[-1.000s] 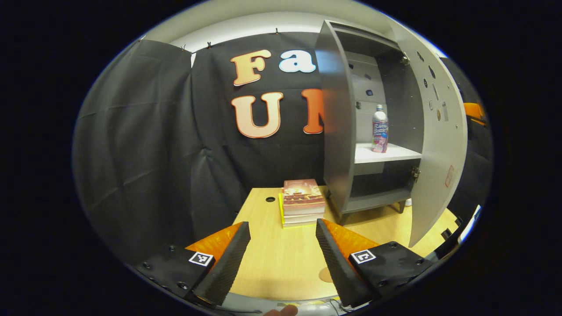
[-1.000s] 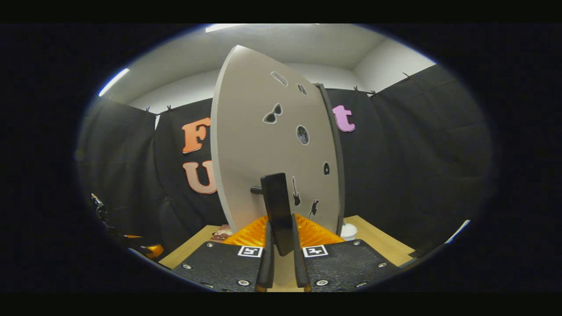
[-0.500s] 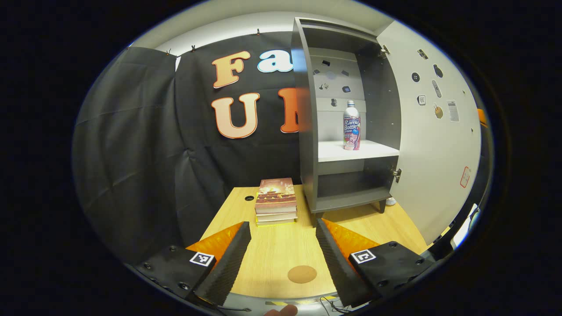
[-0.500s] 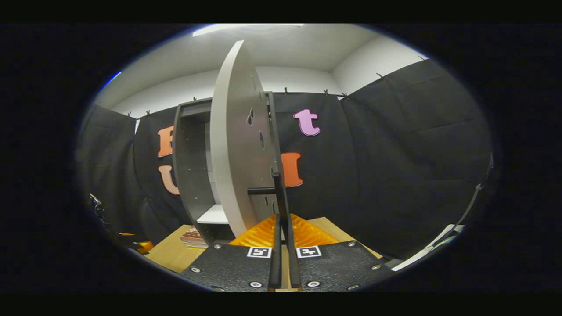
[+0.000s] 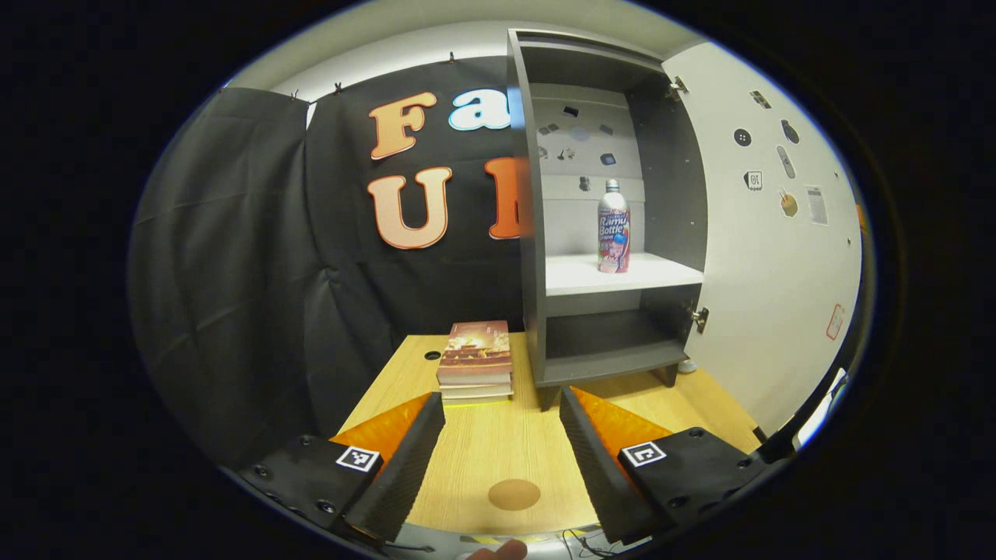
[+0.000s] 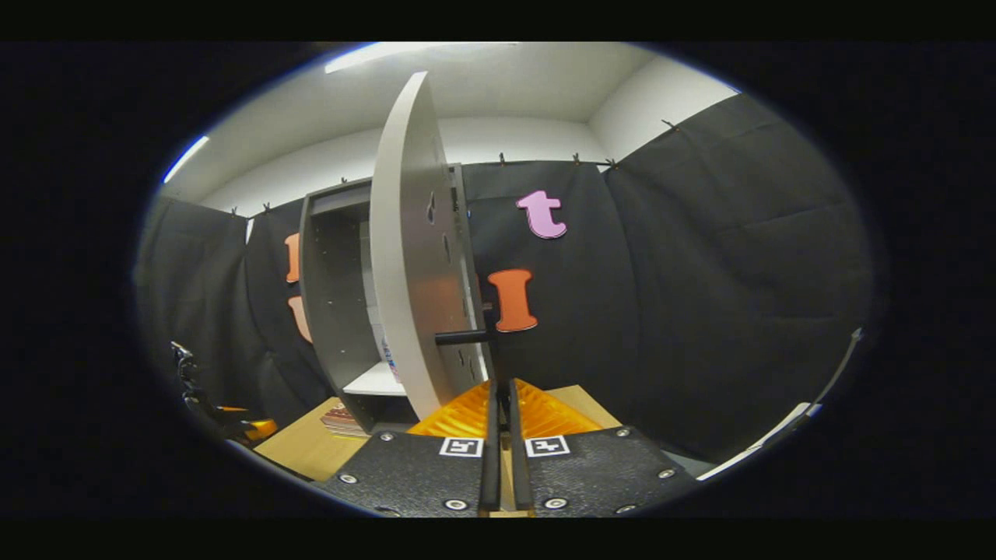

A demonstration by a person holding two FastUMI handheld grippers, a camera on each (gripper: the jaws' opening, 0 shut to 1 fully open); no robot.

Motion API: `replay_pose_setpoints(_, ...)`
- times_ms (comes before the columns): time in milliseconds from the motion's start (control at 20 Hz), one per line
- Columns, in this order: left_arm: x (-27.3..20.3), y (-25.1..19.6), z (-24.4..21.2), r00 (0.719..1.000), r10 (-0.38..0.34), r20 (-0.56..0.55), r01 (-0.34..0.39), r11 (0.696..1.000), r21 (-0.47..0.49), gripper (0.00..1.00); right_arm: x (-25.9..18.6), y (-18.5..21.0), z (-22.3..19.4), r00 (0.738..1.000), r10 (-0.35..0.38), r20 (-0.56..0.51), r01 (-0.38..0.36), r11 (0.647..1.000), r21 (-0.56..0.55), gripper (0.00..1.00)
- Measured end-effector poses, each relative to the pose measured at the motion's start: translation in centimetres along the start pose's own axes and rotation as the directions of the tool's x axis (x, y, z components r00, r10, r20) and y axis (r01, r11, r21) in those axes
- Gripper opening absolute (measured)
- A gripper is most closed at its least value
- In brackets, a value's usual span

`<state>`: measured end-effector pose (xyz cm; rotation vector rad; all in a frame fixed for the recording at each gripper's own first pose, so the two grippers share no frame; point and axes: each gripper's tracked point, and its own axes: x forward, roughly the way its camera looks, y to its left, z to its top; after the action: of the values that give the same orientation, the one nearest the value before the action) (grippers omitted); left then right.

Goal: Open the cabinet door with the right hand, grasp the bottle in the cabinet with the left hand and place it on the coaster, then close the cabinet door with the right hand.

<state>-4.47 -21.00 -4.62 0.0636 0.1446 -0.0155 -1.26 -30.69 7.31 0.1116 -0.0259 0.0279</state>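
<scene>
The white cabinet door (image 5: 778, 257) stands swung wide, and the right gripper (image 6: 503, 435) has its fingers clenched on the door's black bar handle (image 6: 498, 365), seen edge-on in the right gripper view. The left gripper (image 5: 502, 435) hovers low over the near edge of the light wooden worktop (image 5: 482, 451) with its fingers released, spread apart and holding nothing. The task's thing, a slim white bottle with a pink printed label (image 5: 613, 227), stands upright on the white middle shelf (image 5: 591, 274) of the grey cabinet (image 5: 533, 295), towards the shelf's right and back, apart from the walls. The round brown coaster (image 5: 513, 494) lies on the worktop near its front edge, between the left fingers. The likeliest trouble, I judge, is tipping: the bottle is tall and narrow, so a finger nudging it before both sides close could knock it over or push it against the back panel. The cabinet's dark left wall and the shelf edge narrow the way in, and a finger could catch there. If the right gripper lets the door drift, it could swing into the reach. A stack of books (image 5: 475, 362) sits at the worktop's far side, just left of the cabinet and beside the carrying path.
</scene>
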Motion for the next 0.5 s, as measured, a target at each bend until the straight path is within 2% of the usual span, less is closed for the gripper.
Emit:
replay_pose_setpoints(50,0.4,-0.5,0.7,1.000,-0.003,0.013,0.003,1.000,0.000,0.97,-0.3,-0.2,0.0,1.000,-0.004,-0.001,0.004,1.000,0.009,0.06)
replay_pose_setpoints(100,1.0,-1.1,1.3,1.000,-0.010,0.023,0.010,1.000,0.005,0.97,-0.7,-0.3,0.0,1.000,-0.010,0.004,0.010,1.000,0.014,0.06)
replay_pose_setpoints(150,1.8,-2.0,2.0,0.999,-0.023,0.033,0.023,1.000,0.009,0.97,-1.2,-0.3,0.1,1.000,-0.016,0.010,0.016,1.000,0.012,0.11)
replay_pose_setpoints(200,2.6,-3.0,2.8,0.998,-0.038,0.045,0.037,0.999,0.015,0.99,-1.7,-0.2,0.2,1.000,-0.019,0.018,0.019,1.000,0.010,0.06)
replay_pose_setpoints(350,5.9,-6.3,5.8,0.992,-0.094,0.089,0.092,0.995,0.025,0.97,-3.7,0.5,0.7,0.998,-0.048,0.041,0.048,0.999,0.000,0.04)
replay_pose_setpoints(400,6.8,-7.6,6.7,0.988,-0.117,0.102,0.115,0.993,0.027,0.95,-4.6,0.7,0.6,0.997,-0.066,0.045,0.067,0.998,-0.006,0.11)
replay_pose_setpoints(450,8.0,-8.7,7.7,0.984,-0.137,0.116,0.134,0.991,0.029,0.97,-5.5,1.0,0.7,0.995,-0.083,0.055,0.084,0.996,-0.013,0.00)
replay_pose_setpoints(500,9.1,-9.7,8.8,0.979,-0.155,0.130,0.153,0.988,0.032,0.99,-6.3,1.4,0.7,0.993,-0.098,0.060,0.099,0.995,-0.014,0.12)
